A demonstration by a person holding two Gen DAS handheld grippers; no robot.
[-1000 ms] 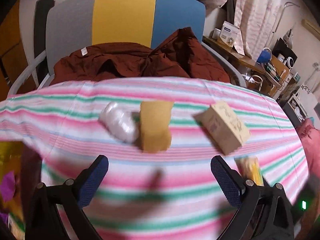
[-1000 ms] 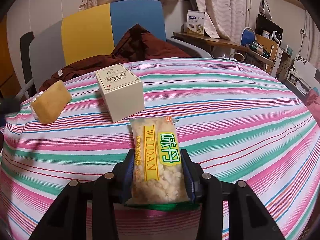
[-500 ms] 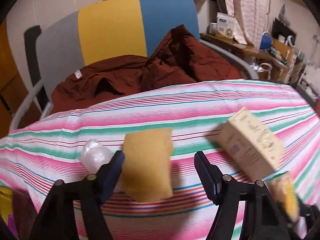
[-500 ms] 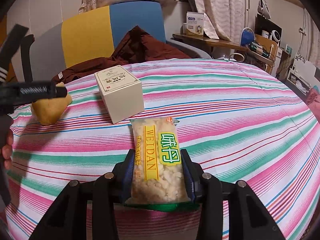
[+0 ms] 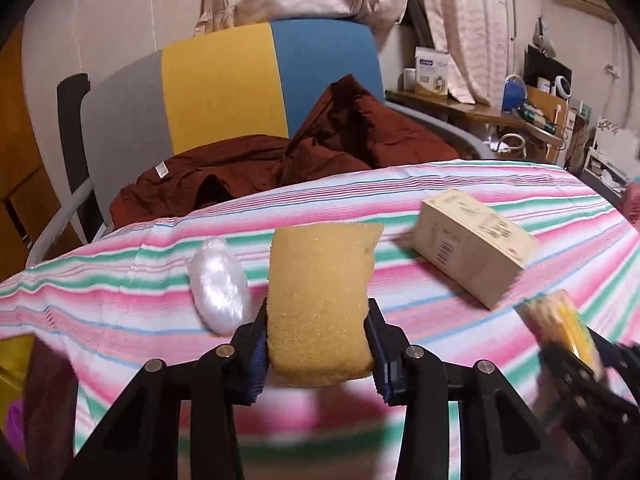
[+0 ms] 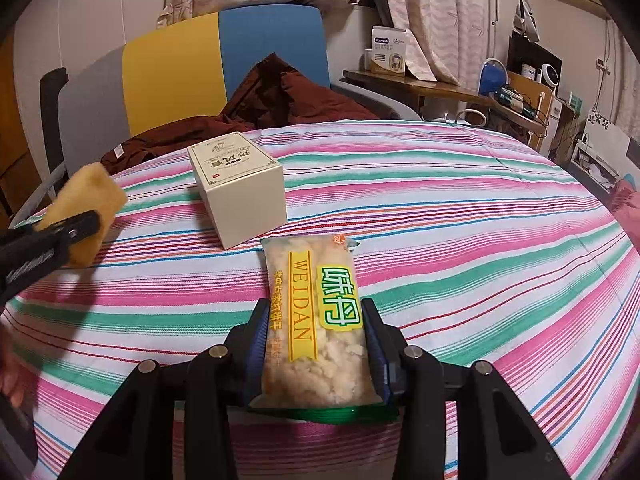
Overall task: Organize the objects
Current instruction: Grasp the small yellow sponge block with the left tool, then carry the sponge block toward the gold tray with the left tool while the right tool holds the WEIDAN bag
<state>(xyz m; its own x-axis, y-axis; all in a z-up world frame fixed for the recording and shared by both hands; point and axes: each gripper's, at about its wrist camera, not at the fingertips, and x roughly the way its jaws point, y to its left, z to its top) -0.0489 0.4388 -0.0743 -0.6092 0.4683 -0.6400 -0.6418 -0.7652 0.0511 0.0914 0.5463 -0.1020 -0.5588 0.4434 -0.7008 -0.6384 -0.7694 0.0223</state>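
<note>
Left gripper (image 5: 318,350) is clamped on the yellow sponge (image 5: 320,300): both blue pads press its near end and the foam bulges around them. The sponge sticks forward from the jaws, and the left wrist view does not settle whether its far end touches the striped tablecloth (image 5: 420,184) or hangs over it.

Just left of the sponge a white crinkled plastic bundle (image 5: 220,290) lies on the cloth, close to the gripper's left finger; touching or not, can't tell.

Right of the sponge, apart from it, a cream cardboard box (image 5: 472,246) lies on the cloth with a barcode on its near face, slightly blurred.

Right gripper (image 6: 316,350) is closed on a snack packet (image 6: 316,320) printed "WEIDAN", pads on both long edges of its near half. The packet lies flat, pointing away from the camera, and its far end is just short of the box's near corner. In the left wrist view the same packet and gripper show blurred at the lower right edge.

From the right wrist view the box sits behind the packet, printed lid facing up, and the sponge in the left gripper is at far left, well apart from both.

Behind the table: a chair with grey, yellow and blue back panels (image 6: 224,68) and a dark red garment (image 5: 332,144) heaped on its seat.
</note>
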